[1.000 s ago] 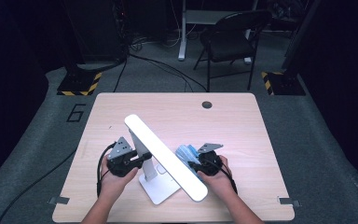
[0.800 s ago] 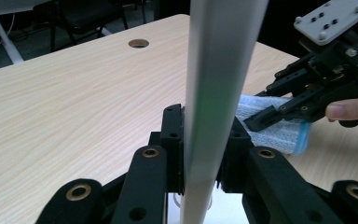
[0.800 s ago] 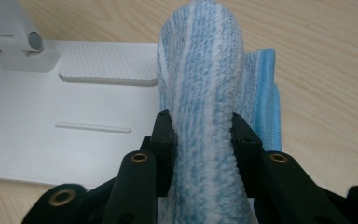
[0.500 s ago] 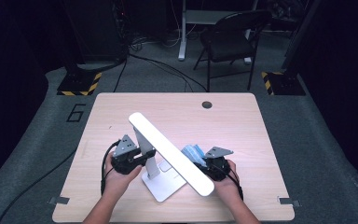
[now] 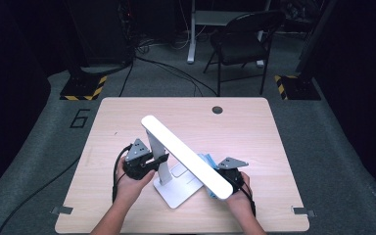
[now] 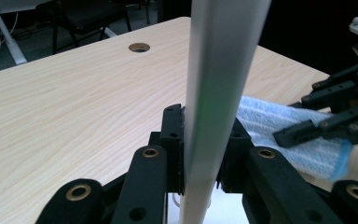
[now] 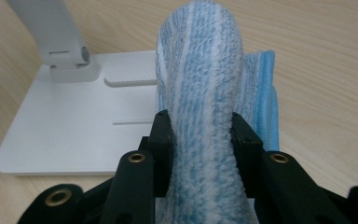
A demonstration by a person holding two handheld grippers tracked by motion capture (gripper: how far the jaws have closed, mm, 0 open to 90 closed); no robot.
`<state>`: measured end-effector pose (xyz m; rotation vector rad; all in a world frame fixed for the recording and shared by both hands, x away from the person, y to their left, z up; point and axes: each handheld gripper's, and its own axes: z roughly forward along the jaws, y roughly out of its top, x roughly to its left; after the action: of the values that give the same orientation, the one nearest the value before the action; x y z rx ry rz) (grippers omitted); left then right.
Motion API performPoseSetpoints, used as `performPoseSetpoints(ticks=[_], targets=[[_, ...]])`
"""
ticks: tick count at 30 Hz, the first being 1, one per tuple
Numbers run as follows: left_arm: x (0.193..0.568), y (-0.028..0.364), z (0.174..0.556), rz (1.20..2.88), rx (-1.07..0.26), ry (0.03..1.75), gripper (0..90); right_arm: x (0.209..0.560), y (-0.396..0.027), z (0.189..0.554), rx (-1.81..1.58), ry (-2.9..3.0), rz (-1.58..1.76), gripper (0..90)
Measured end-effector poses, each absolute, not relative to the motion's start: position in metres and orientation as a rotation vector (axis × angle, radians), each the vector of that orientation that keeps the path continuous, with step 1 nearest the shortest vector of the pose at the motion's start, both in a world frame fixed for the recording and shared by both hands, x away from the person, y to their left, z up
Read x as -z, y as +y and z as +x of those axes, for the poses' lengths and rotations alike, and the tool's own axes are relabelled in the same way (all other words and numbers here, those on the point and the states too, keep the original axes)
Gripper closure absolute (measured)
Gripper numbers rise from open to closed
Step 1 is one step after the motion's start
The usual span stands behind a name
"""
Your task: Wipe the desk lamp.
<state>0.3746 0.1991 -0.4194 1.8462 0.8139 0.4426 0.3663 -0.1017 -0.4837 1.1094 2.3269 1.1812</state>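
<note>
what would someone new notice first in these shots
The white desk lamp at the near middle of the wooden table, its long light bar slanting across. The left gripper is clamped on the lamp's upright. The right gripper, just beside the lamp's base, pinches a blue and white striped cloth.

One white desk lamp (image 5: 186,161) stands on one wooden table (image 5: 254,127), with one blue-and-white striped cloth (image 7: 200,84) beside its base. Two black grippers: the left gripper (image 5: 149,161) and the right gripper (image 5: 230,178). One folding chair (image 5: 245,44) stands behind.
</note>
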Motion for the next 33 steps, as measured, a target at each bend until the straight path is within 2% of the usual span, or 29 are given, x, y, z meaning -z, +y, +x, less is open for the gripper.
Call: performPoseSetpoints(ticks=[7, 13, 20, 33], targets=[[0.42, 0.191, 0.376, 1.842, -0.447, 0.819, 75.7, 0.486, -0.095, 0.358, -1.185, 2.365, 1.107, 67.2], [0.421, 0.195, 0.374, 1.838, -0.384, 0.778, 74.4, 0.495, -0.092, 0.36, -1.149, 2.397, 1.096, 67.1], [0.422, 0.2, 0.371, 1.835, -0.308, 0.726, 67.5, 0.498, -0.092, 0.363, -1.127, 2.375, 1.141, 66.8], [0.419, 0.198, 0.361, 1.878, -0.198, 0.612, 61.2, 0.499, -0.098, 0.373, -1.101, 2.322, 1.19, 66.6]])
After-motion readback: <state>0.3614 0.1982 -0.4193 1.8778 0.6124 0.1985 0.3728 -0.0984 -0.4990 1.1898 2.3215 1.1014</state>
